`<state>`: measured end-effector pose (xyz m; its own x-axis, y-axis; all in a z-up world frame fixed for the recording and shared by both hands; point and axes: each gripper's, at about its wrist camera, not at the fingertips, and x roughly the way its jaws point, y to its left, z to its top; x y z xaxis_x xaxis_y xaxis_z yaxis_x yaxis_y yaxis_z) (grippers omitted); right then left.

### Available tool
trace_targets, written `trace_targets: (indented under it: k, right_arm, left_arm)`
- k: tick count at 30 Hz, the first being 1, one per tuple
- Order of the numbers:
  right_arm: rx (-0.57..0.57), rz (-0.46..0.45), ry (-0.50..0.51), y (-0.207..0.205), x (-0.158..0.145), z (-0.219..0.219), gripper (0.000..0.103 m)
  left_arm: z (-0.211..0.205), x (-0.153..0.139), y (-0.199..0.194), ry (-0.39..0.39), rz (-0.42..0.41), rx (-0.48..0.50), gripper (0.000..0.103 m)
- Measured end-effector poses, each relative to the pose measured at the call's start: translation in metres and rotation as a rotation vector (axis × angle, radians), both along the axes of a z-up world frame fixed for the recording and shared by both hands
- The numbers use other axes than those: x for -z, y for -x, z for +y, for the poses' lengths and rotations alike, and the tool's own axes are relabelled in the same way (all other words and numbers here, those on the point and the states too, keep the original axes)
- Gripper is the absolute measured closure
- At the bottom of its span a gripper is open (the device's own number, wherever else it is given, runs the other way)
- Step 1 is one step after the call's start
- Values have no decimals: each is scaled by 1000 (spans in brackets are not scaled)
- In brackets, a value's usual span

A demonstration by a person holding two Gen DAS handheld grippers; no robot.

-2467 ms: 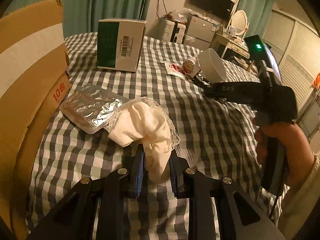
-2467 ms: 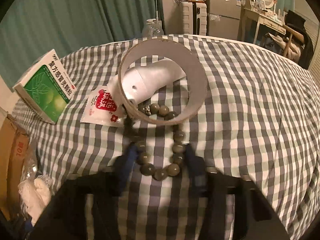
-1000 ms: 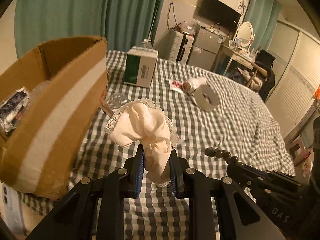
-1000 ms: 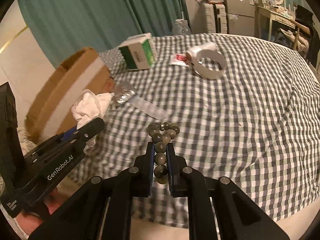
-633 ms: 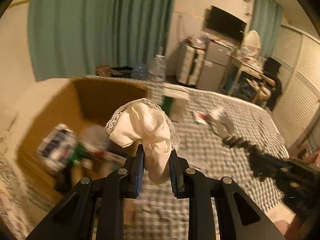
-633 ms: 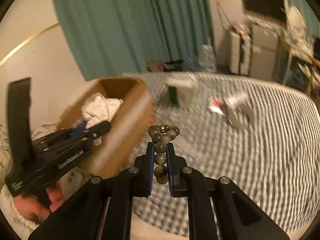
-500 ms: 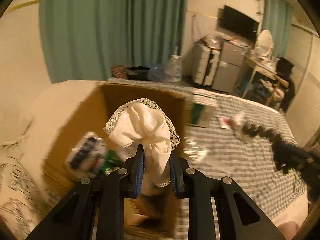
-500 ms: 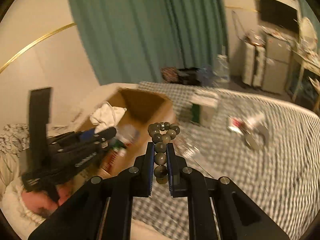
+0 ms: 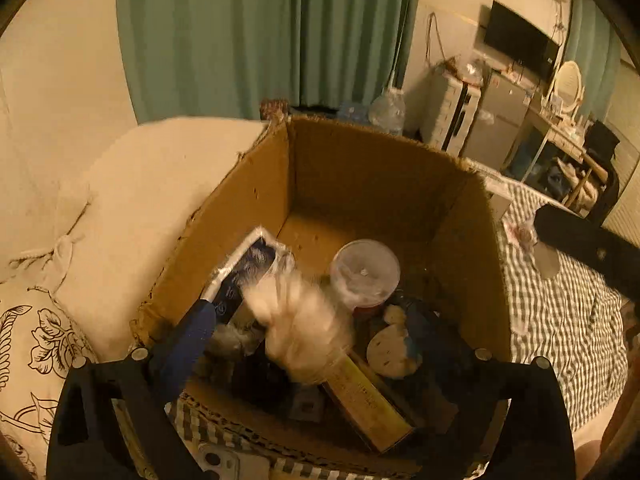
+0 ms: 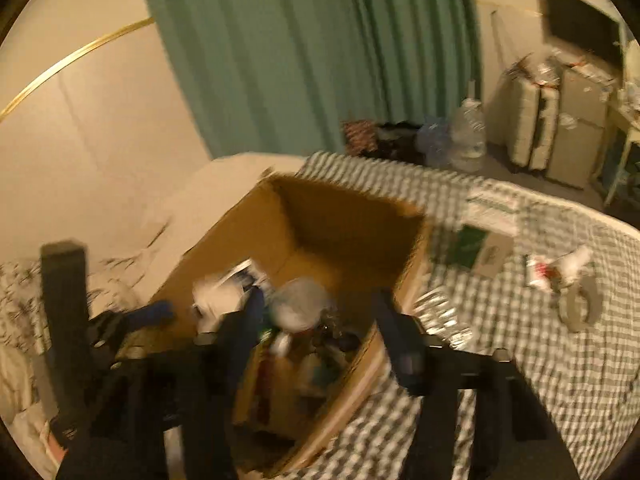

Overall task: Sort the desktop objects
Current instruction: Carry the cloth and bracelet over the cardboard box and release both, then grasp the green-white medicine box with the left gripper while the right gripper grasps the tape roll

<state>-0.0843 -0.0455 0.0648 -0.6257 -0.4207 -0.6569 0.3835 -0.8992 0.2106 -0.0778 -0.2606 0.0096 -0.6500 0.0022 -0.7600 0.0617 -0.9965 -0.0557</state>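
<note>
Both grippers hang over an open cardboard box (image 9: 372, 168). My left gripper (image 9: 316, 324) has its jaws opening wide. The white lace-edged sock (image 9: 304, 328) is a blur between them, touching neither pad, dropping into the box. My right gripper (image 10: 318, 304) is also opening, and nothing is pressed between its fingers (image 10: 390, 332). A dark blur (image 10: 334, 330) just below them may be the bead bracelet; I cannot tell. From the right wrist view the sock (image 10: 216, 300) shows white inside the box (image 10: 348, 216).
The box holds a clear plastic cup (image 9: 364, 272), a blue foil pack (image 9: 244, 276) and a yellow carton (image 9: 360, 392). On the checked bedcover (image 10: 560, 360) lie a green box (image 10: 480, 248), a tape roll (image 10: 580, 304), a red sachet (image 10: 538, 272) and a foil blister pack (image 10: 436, 316). Pillows (image 9: 160, 200) flank the box.
Both grippers swung left from over the bedcover to above the box. Both sets of jaws have opened. The sock has left the left pads, and the beads have left the right pads.
</note>
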Motion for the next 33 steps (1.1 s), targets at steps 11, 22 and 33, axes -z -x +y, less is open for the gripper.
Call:
trace_targets:
  k: [11,22,33]
  right_arm:
    - [257,-19,-19,-22,30,149,36]
    - [471,-151,33,-49,119,261,30]
    - [446,-202,65,-33,141,274,25]
  left_arm:
    - [100,-20,-24,-20,93,131,0]
    - [257,63,5,77,-8,461,0]
    - [252,121,102,329,14,540,0]
